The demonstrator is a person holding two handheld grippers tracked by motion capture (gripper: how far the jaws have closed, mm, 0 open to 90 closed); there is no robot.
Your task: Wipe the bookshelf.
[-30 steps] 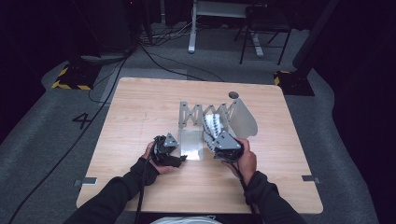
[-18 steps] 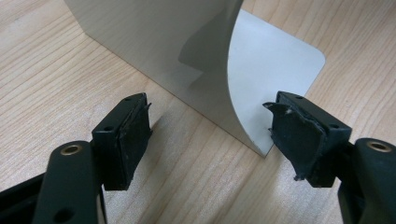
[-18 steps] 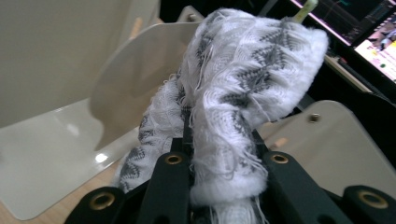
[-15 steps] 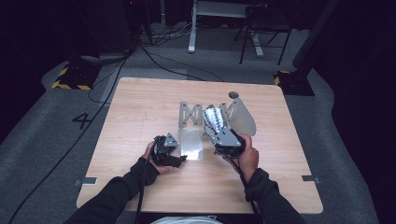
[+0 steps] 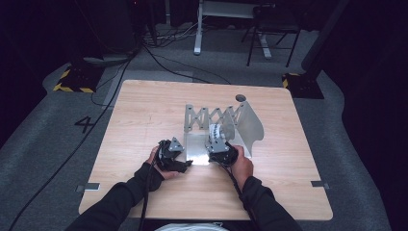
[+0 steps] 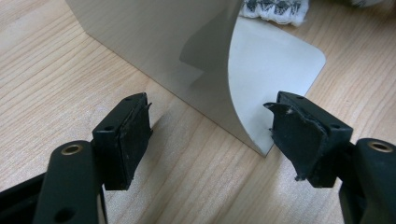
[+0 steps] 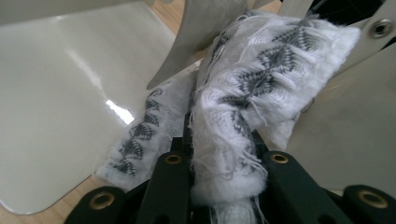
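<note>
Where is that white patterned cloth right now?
The white patterned cloth is pinched in the right gripper, over the metal rack at mid-table in the high view.

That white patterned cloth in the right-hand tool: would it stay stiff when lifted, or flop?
Probably floppy: the cloth bunches and folds where the right gripper pinches it. It looks light, a thin knit with loose frayed threads. It seems unlikely to slip, since the fuzzy weave sits squeezed between the shut jaws.

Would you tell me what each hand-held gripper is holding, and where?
The right hand-held gripper pinches the white patterned cloth by its bunched end; the left hand-held gripper holds nothing.
</note>
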